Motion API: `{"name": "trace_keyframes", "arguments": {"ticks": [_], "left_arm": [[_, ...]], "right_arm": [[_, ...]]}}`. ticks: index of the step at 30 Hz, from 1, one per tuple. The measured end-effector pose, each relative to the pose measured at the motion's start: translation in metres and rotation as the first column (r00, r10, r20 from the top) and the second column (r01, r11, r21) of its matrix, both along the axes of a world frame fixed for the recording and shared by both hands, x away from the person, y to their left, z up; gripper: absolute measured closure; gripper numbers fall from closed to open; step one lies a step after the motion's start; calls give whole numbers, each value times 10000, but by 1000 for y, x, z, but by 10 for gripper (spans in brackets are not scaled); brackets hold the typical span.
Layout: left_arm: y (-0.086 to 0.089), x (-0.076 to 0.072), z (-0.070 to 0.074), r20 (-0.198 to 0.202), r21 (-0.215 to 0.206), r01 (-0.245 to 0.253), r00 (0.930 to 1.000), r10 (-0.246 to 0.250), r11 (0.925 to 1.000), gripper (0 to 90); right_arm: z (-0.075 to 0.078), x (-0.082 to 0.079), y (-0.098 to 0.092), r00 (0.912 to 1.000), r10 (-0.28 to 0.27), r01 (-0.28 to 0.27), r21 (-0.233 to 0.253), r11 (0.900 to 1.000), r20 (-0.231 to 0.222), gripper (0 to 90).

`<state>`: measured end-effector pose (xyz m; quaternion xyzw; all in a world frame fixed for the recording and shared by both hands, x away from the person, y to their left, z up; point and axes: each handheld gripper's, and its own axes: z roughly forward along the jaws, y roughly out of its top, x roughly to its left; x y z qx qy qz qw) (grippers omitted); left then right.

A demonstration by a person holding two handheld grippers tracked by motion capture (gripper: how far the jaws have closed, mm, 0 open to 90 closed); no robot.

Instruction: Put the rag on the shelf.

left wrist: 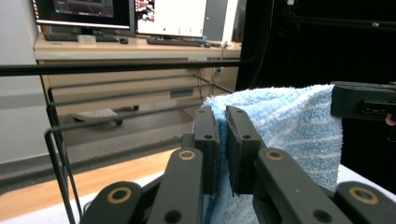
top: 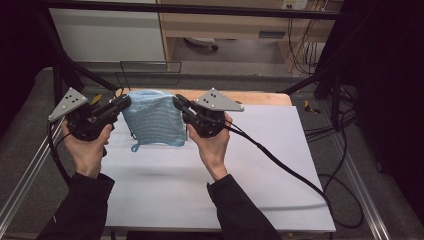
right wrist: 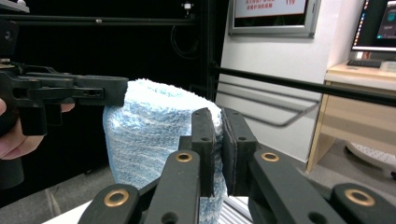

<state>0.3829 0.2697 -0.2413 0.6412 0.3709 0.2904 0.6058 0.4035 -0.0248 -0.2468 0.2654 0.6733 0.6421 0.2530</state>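
Observation:
A light blue towel (top: 152,122) hangs in the air above the white table (top: 215,170), stretched between both grippers by its top corners. My left gripper (top: 125,101) is shut on the towel's upper left corner; in the left gripper view the towel (left wrist: 285,121) is pinched between the black jaws of that gripper (left wrist: 222,122). My right gripper (top: 178,101) is shut on the upper right corner, and in the right gripper view the towel (right wrist: 149,130) drapes from that gripper (right wrist: 218,122). A small loop (top: 135,147) dangles at the towel's lower left.
A black wire rack (top: 149,72) stands beyond the table's far edge. A wooden strip (top: 260,97) runs along the table's back. Cables (top: 300,175) trail across the right side of the table. A desk with monitors (left wrist: 116,14) stands farther off.

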Motion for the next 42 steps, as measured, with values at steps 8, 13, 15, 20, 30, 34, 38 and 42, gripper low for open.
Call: {"name": "trace_keyframes", "arguments": {"ticks": [8,13,15,20,30,34,38,42], "left_arm": [[3,4,21,314,-69,-135,9994,138,9999,839],[4,7,32,489,-70,-218,9986,221,9997,839],[4,8,36,532,-97,-237,9983,242,9997,839],[5,12,46,681,-60,-276,9973,279,9996,839],[7,22,64,943,-198,-406,9946,423,9990,839],[9,27,70,977,-226,-481,9940,501,9986,839],[10,32,76,1027,-286,-507,9933,534,9983,839],[12,35,83,1104,-320,-542,9922,574,9980,839]], "right_arm": [[19,6,5,9993,-49,42,178,9998,374,849],[31,11,7,9981,-103,89,226,9997,614,850],[35,12,7,9977,-106,88,273,9996,665,850],[42,16,9,9969,-141,109,413,9991,774,850],[57,27,14,9939,-273,225,457,9987,1070,850],[64,33,17,9932,-321,268,487,9985,1121,851],[69,38,19,9920,-371,310,521,9982,1203,851],[75,43,22,9912,-381,301,644,9975,1271,850]]}}
